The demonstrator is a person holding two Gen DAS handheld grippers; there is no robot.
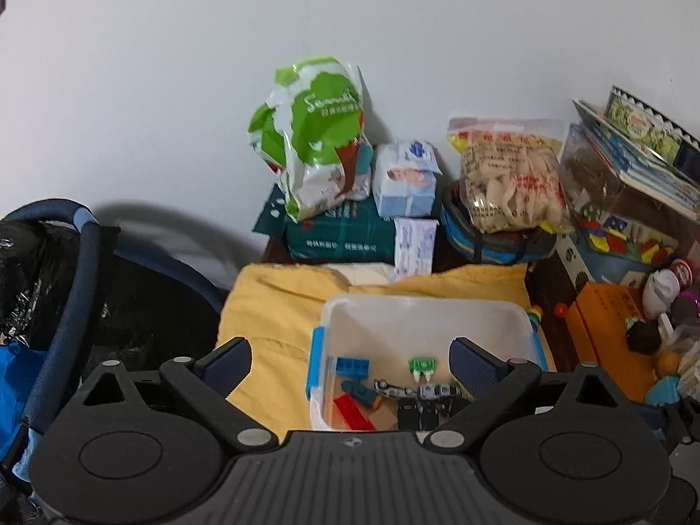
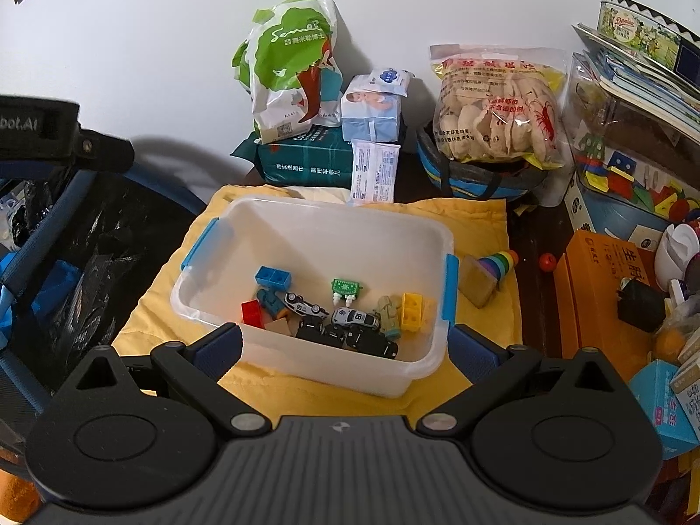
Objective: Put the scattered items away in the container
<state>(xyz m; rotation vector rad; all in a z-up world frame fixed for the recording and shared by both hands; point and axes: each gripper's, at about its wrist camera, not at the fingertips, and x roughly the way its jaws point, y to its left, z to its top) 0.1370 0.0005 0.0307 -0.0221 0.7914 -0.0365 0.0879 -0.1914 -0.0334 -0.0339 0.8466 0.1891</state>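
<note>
A clear plastic container (image 2: 428, 232) with blue latches sits on a yellow cloth (image 2: 477, 214). It holds a blue brick (image 2: 273, 276), a red brick (image 2: 251, 313), a yellow brick (image 2: 411, 305), a green toy (image 2: 347, 288) and several toy cars (image 2: 354, 316). A rainbow stacking toy on a wooden block (image 2: 485, 275) lies on the cloth just right of the container. My right gripper (image 2: 345, 352) is open and empty, above the container's near wall. My left gripper (image 1: 352, 365) is open and empty over the same container (image 1: 503, 310). The left gripper's body also shows at the right wrist view's left edge.
Behind the container stand a green snack bag (image 2: 288, 74), tissue packs (image 2: 372, 107) and a bag of crackers (image 2: 496, 105). On the right are an orange box (image 2: 599, 280), toy boxes (image 2: 630, 175) and books. A dark blue basket with a black bag (image 2: 65, 240) stands on the left.
</note>
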